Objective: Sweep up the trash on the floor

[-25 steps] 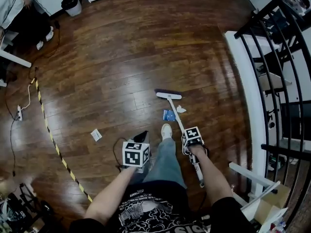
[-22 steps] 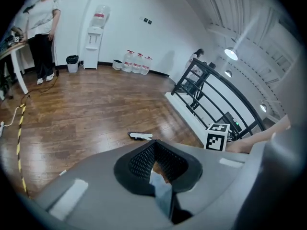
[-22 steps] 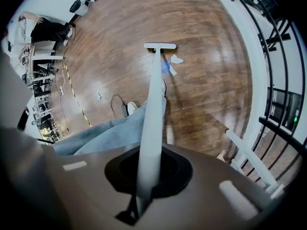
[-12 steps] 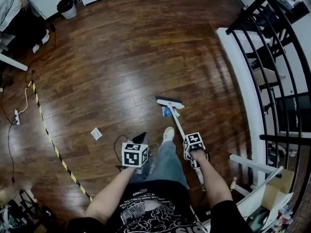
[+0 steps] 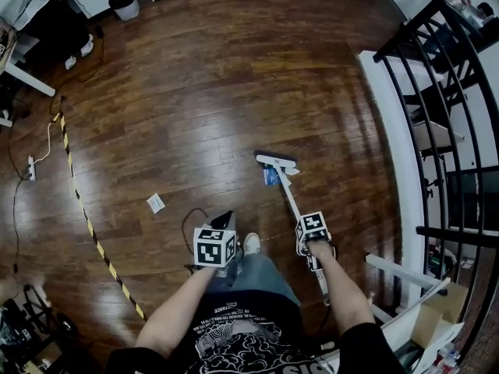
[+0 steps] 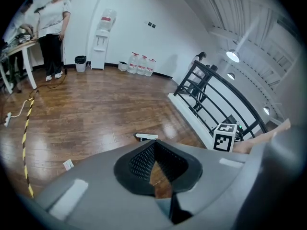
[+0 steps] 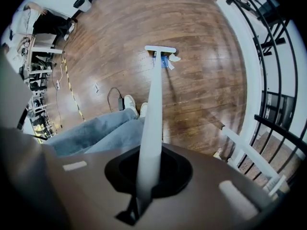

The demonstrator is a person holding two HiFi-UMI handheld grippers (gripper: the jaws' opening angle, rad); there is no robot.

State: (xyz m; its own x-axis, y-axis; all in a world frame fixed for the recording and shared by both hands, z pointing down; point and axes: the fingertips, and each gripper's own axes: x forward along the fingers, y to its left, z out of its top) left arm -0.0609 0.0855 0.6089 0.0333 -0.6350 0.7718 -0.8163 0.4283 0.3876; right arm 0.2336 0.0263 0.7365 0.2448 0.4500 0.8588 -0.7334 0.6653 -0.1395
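On the wooden floor the broom rests its head just beside a blue wrapper, which looks flimsy and likely to skitter. Its light, stiff handle is clamped high up in the right gripper, a sound hold; the left gripper is empty, jaws meeting at the tips.

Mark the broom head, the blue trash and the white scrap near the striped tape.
broom head [image 5: 275,160]: head view, middle of the bar.
blue trash [image 5: 270,177]: head view, its centre.
white scrap [image 5: 156,203]: head view, its centre.

Glossy wood floor — black railing (right side).
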